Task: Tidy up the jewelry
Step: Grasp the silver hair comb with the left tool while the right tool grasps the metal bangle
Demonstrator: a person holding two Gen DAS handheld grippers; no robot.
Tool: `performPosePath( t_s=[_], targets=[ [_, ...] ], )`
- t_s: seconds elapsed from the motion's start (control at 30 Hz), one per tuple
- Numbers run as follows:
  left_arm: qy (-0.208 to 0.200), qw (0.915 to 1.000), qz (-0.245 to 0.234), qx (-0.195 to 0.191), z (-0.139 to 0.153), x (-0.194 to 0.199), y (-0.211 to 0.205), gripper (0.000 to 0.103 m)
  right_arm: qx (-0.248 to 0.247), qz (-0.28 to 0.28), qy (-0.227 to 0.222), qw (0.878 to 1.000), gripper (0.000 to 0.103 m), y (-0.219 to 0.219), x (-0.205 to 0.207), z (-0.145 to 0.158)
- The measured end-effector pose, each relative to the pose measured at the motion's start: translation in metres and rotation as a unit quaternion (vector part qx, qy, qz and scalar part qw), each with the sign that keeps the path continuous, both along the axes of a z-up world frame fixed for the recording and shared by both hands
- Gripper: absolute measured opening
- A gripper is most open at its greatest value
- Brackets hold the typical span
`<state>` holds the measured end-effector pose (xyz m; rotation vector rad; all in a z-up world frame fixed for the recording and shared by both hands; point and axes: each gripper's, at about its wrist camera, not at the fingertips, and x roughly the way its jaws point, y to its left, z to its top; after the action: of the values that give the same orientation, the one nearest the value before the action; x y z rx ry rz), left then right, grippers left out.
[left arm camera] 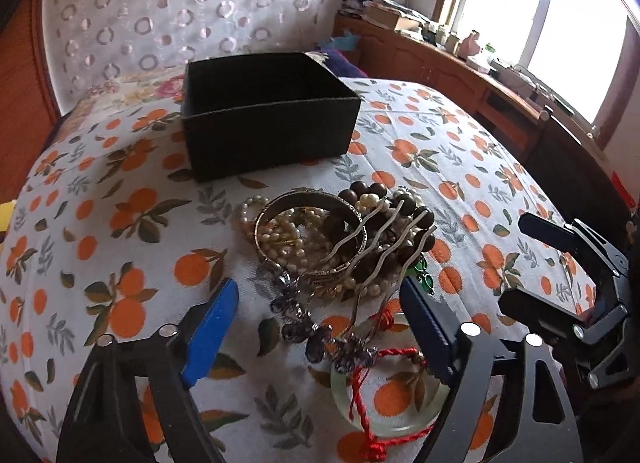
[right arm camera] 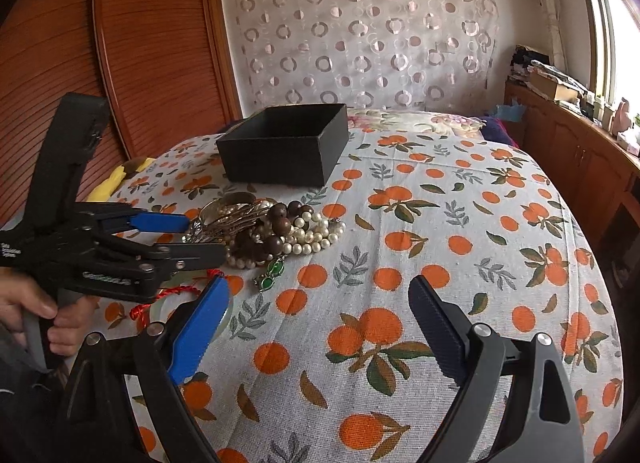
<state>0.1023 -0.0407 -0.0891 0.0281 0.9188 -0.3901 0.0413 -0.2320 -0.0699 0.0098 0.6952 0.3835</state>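
Left tool (left arm camera: 320,327): jaws apart, straddling the jewelry pile (left arm camera: 340,239), gripping nothing. Right tool (right arm camera: 320,327): jaws apart, empty, right of the pile. Box (left arm camera: 268,111) beyond both.

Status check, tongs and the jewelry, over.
Left tongs open over jewelry pile, gripping nothing. Right tongs open over bare cloth. Black box empty beyond pile. Nothing in the way.

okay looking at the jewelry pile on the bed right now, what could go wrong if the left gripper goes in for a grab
1. The pile looks tangled: pearl strands, wooden beads and a wavy hair comb overlap, so the open left gripper may drag several pieces along.
2. The red cord lies across the pale jade bangle; it could snag.
3. The black box sits on soft bedding and might tip if bumped.
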Motion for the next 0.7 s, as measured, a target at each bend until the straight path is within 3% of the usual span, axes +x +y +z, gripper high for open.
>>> performPosePath(
  t_s=[0.07, 0.13, 0.27, 0.33, 0.47, 0.53, 0.7],
  targets=[
    [0.001, 1.0000, -0.001, -0.002, -0.001, 0.000, 0.000, 0.066, 0.000, 0.002, 0.001, 1.000, 0.093, 0.000, 0.000, 0.000],
    [0.000, 1.0000, -0.003, -0.009, -0.001, -0.002, 0.001, 0.049, 0.002, 0.003, 0.001, 1.000, 0.093, 0.000, 0.000, 0.000],
    [-0.015, 0.9998, 0.003, -0.009, 0.002, -0.011, 0.005, 0.045, 0.001, 0.003, 0.003, 1.000, 0.093, 0.001, 0.001, 0.000],
    [-0.026, 0.9995, 0.007, -0.016, 0.007, -0.017, 0.009, 0.033, -0.001, 0.003, 0.002, 1.000, 0.093, 0.002, 0.001, 0.000],
    [-0.038, 0.9988, 0.028, -0.015, 0.014, -0.026, 0.020, 0.022, -0.001, 0.003, 0.002, 1.000, 0.093, 0.001, 0.001, 0.000],
    [-0.050, 0.9978, 0.042, -0.014, 0.019, -0.029, 0.029, 0.011, -0.004, 0.004, 0.002, 1.000, 0.093, 0.001, 0.001, 0.000],
    [-0.064, 0.9958, 0.059, -0.027, 0.024, -0.033, 0.046, 0.006, -0.017, 0.006, 0.005, 1.000, 0.093, 0.003, 0.002, 0.001]
  ],
)
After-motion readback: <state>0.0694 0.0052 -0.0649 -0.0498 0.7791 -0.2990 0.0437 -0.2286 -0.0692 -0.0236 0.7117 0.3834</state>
